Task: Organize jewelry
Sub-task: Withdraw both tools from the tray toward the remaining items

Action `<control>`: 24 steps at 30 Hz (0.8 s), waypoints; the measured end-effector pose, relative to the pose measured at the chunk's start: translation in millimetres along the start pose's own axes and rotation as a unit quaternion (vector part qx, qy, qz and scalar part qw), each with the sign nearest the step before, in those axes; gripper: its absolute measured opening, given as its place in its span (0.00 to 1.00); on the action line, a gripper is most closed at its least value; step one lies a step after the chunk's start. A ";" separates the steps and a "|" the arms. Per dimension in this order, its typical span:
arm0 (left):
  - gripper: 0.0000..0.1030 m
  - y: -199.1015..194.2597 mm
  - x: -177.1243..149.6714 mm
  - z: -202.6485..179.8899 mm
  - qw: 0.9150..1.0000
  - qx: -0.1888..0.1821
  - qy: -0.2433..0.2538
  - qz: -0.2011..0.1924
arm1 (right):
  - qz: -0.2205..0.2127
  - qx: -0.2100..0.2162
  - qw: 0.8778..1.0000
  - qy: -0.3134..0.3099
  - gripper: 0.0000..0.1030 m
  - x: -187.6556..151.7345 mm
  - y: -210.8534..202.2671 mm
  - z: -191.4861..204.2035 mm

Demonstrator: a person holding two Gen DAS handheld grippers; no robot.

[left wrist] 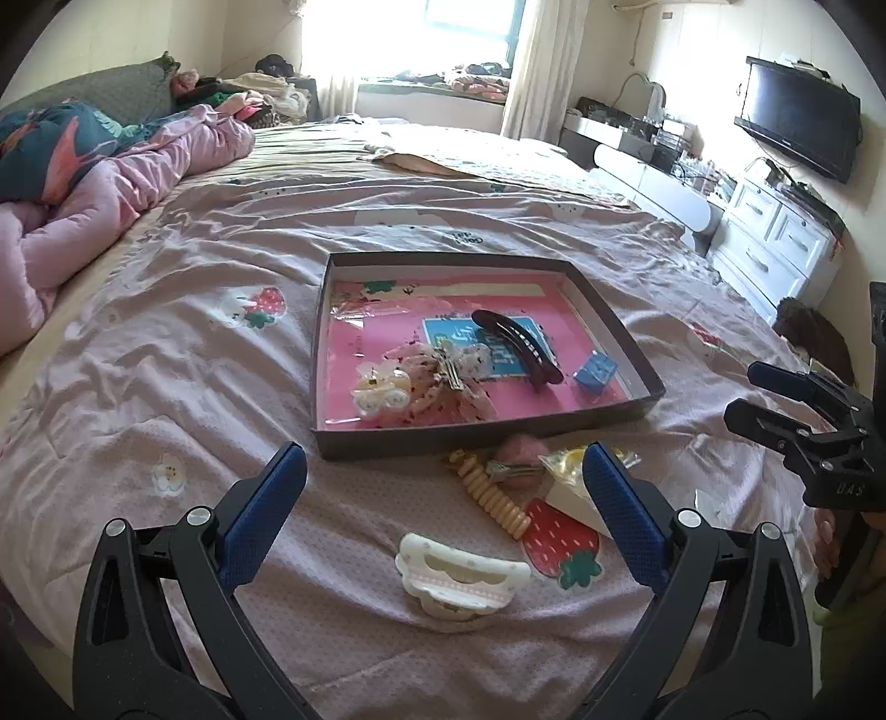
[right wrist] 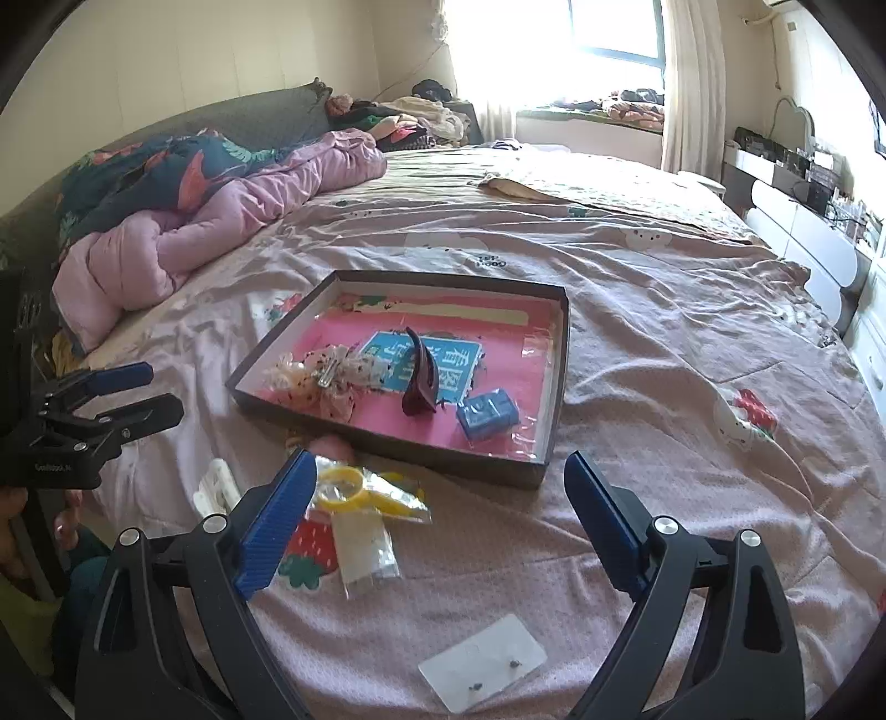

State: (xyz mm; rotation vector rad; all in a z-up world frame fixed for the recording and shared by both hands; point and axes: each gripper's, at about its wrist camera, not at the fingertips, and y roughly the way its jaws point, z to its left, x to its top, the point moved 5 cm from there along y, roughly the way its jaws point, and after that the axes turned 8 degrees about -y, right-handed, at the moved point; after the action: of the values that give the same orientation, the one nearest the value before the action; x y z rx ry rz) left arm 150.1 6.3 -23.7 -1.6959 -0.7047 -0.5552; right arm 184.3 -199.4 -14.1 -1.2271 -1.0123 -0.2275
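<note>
Both grippers, left [left wrist: 443,493] and right [right wrist: 440,498], hang empty above the bed [left wrist: 166,387], jaws wide apart. Tray [left wrist: 603,310] at 12 o'clock holds a dark clip [left wrist: 520,343] and blue box [left wrist: 595,374]. White clip [left wrist: 459,573] lies loose at 6 o'clock of the tray; earring card [right wrist: 482,670] nearest the right gripper.

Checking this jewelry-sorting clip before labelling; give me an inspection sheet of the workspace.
Surface: wrinkled pink bedsheet.
Job's things: shallow tray holding a dark hair claw, blue box, white claw clip and spotted bow. Outside it: white hair clip, coil hair tie, yellow rings in a bag, earring card.
Clutter: rumpled pink quilt.
Grippers: left hand-held gripper open, empty; right hand-held gripper open, empty.
Cables: nothing seen.
Surroundings: window, wall TV, white drawers.
</note>
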 end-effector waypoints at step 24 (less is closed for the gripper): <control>0.89 40.3 -39.8 -21.6 0.997 0.004 0.025 0.068 | 0.015 -0.011 0.997 -0.070 0.87 -35.9 12.8 8.7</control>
State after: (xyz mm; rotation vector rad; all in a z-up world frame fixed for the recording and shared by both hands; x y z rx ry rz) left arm 150.5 -27.7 -73.9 -1.7016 -0.5507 -0.4972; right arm 167.5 -200.0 -49.5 -1.2917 -1.1140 -0.1314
